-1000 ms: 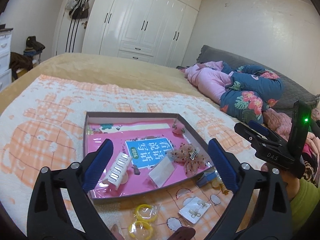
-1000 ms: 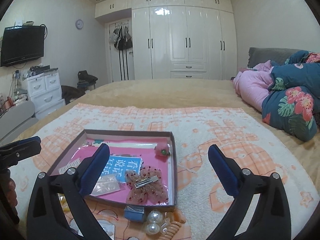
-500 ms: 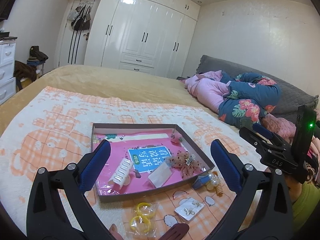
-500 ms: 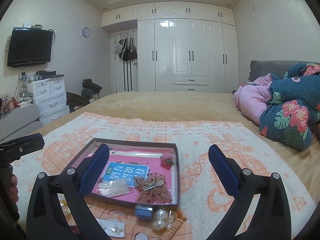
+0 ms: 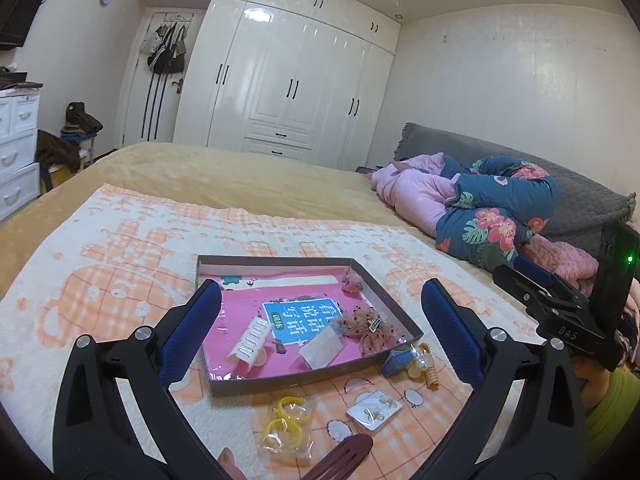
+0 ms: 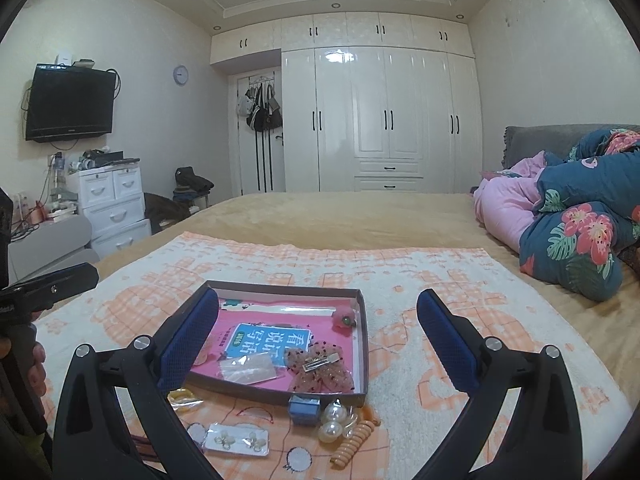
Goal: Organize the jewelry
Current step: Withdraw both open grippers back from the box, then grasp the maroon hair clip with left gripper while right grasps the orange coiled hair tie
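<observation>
Above tray [image 5: 304, 382], both grippers wide-jawed.

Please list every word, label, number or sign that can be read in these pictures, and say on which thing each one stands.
"DAS": white letters on the black body of the right claw, seen in the left wrist view.
"看", "说话", "写话": large white characters on the blue label on the pink sheet in the box.
Small green tag on that label: too small to read.
Wall clock: numbers too small to read.
Television: brand mark too blurred to read.
</observation>
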Motion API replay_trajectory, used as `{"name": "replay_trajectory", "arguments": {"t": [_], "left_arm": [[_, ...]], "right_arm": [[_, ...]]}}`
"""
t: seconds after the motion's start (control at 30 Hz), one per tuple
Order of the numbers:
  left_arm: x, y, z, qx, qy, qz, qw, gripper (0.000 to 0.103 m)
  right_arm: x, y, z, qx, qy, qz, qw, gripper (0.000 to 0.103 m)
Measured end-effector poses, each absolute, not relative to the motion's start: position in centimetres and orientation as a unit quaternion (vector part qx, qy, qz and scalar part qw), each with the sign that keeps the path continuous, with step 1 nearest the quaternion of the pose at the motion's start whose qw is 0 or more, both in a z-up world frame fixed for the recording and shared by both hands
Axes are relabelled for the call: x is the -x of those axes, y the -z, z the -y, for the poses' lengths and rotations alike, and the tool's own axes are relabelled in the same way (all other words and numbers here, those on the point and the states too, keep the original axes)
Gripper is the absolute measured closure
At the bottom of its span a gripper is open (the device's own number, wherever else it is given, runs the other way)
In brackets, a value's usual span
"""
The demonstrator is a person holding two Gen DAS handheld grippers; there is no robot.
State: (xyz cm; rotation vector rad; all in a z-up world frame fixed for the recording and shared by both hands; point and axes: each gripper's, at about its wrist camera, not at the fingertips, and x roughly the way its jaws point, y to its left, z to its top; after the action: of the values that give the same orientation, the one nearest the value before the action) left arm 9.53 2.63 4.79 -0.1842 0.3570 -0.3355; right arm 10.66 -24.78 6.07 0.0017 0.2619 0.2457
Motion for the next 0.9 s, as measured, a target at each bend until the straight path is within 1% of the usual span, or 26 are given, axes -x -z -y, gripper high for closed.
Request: {"name": "replay_trajectory", "arguments": {"t": [0.37, 0.9], "left_arm": [[-7.7, -4.9, -2.8, 0.088, 0.164, -0.166, 0.968, 0.011], [-6.0, -2.7, -2.3, 0.076, 0.171, -0.196, 0.963, 0.011]], "right_arm": [[-8.5, -5.8, 25.4, 0.006, -0.124, -0.131, 0.984, 0.006], [-6.7, -3.5, 26.2, 0.021, -0.128, -0.161, 0.978, 0.006]]}}
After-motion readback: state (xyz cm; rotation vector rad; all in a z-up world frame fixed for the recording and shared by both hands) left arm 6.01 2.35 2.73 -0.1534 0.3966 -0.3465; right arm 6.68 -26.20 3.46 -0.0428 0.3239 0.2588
